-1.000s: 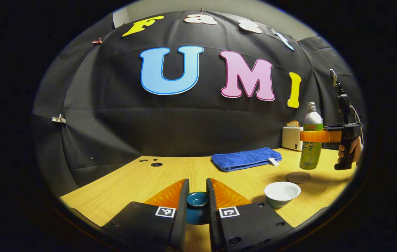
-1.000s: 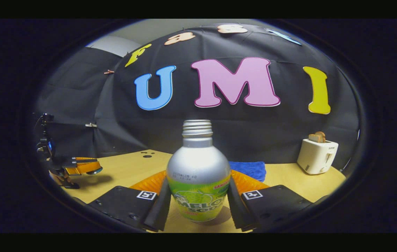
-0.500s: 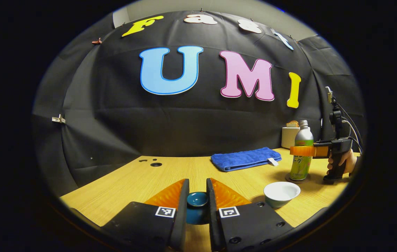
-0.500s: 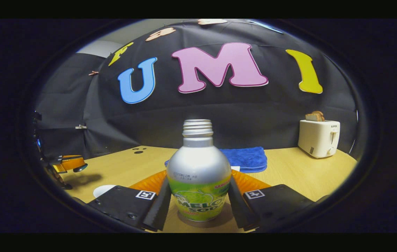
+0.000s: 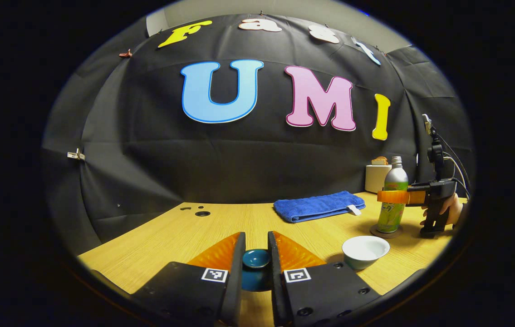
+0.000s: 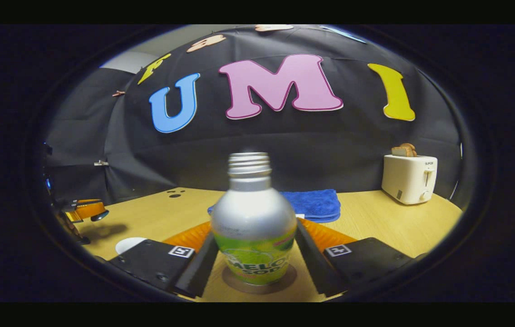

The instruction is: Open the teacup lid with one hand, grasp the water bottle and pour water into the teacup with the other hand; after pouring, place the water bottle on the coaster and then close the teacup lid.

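The green-and-silver water bottle (image 6: 252, 213) stands upright on the round brown coaster (image 6: 280, 285), uncapped. My right gripper (image 6: 257, 231) is open, its fingers flanking the bottle with slim gaps. From the left gripper view, the bottle (image 5: 392, 206) and coaster (image 5: 386, 231) are at the far right, with the right gripper (image 5: 392, 196) around the bottle and a hand behind it. My left gripper (image 5: 256, 240) is shut on the teal teacup lid (image 5: 256, 260), held above the table. The white teacup (image 5: 365, 251) stands uncovered to its right, also seen as teacup (image 6: 128, 244).
A folded blue towel (image 5: 316, 205) lies at the back of the wooden table (image 5: 184, 236). Behind the bottle a white toaster (image 6: 409, 179) holds bread. Small holes (image 5: 203, 213) mark the table's back left. The left gripper (image 6: 85, 211) hovers far left.
The right gripper lowered the bottle onto the coaster, then its fingers parted off the bottle. The left gripper stayed still with the lid.
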A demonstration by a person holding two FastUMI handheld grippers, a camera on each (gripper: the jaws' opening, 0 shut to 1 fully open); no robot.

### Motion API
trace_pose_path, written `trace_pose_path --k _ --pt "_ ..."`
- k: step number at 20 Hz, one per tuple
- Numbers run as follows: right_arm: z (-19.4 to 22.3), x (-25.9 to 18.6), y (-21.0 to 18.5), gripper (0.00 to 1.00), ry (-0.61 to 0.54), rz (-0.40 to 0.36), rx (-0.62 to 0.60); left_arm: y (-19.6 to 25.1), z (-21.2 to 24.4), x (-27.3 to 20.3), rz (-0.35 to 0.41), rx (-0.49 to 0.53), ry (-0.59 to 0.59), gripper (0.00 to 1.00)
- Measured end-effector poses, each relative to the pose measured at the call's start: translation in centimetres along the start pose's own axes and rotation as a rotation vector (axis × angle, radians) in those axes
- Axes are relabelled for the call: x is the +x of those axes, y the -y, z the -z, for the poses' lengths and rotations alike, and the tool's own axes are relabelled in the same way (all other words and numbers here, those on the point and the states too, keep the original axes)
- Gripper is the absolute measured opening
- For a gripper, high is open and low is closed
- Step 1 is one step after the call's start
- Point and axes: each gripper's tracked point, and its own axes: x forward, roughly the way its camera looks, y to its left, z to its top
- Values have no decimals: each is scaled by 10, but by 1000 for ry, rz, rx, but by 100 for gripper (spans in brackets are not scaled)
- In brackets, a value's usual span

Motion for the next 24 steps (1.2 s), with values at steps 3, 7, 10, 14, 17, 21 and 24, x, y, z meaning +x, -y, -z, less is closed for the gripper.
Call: trace_pose_path --k 3,7,10,14,17,21,24 --pt "1 -5 3 100 -18 23 -24 0 -1 0 0 0 0 31" --pt "5 -26 -1 100 -43 39 -55 0 0 0 0 0 -1 31" --pt "5 -51 -1 100 -39 55 -94 0 -1 0 -2 0 0 31" --pt "15 -92 4 99 -31 82 -92 1 0 0 -9 -3 -1 31" --pt "9 -122 1 98 -7 80 -50 8 0 1 29 -2 1 31" --pt "-3 -145 5 98 72 105 14 69 -9 5 161 26 27 31" --pt "-2 -147 1 98 82 112 53 112 -1 7 254 17 -10 33"
